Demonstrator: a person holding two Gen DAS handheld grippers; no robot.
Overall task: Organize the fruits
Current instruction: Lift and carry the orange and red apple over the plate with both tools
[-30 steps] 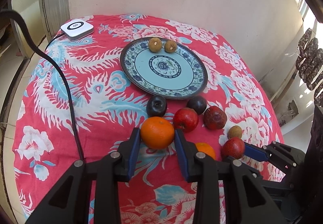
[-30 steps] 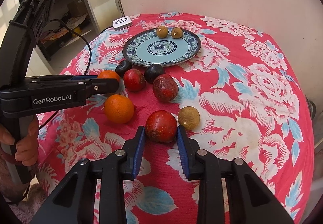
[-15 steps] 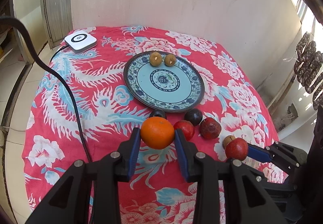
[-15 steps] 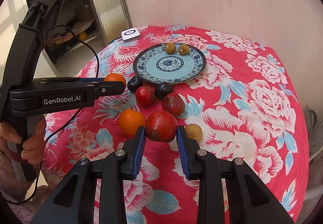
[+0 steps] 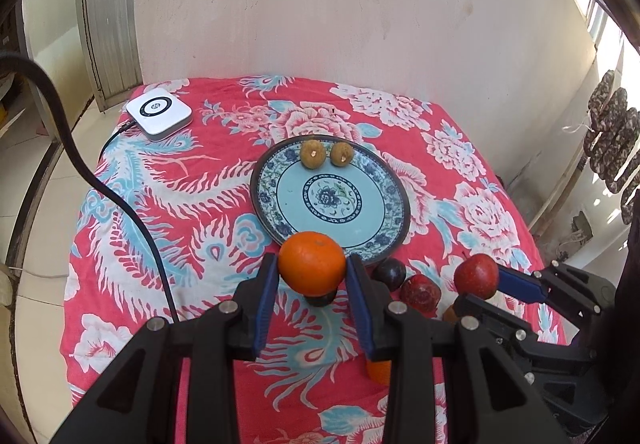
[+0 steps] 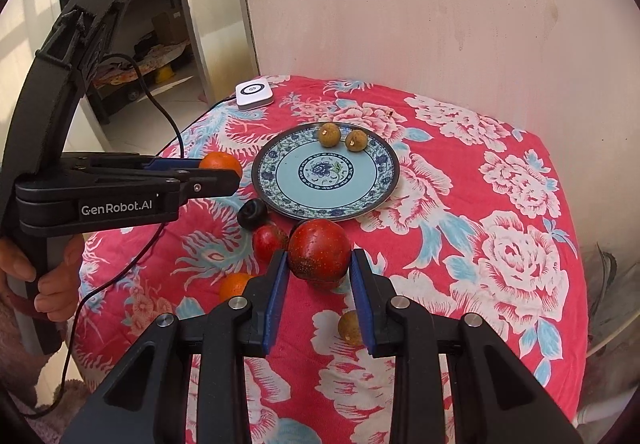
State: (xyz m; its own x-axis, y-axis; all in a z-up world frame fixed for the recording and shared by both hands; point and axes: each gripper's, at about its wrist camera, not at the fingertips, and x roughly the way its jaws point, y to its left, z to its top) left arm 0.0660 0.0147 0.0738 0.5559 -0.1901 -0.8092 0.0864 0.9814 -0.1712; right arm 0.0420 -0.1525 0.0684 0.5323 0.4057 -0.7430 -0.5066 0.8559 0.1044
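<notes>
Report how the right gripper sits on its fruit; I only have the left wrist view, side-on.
Observer: Both pads of the right gripper press the red fruit, one on each side.
Operator: Identify the dark thing peeking out below my orange.
Observer: A dark plum, lying on the cloth beside the plate rim.
Operator: Say what holds the left gripper.
Observer: A bare hand wraps its handle.

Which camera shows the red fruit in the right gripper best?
The right wrist view: the red fruit fills the centre between the blue pads. The left wrist view shows it small at the right, partly behind the gripper.
</notes>
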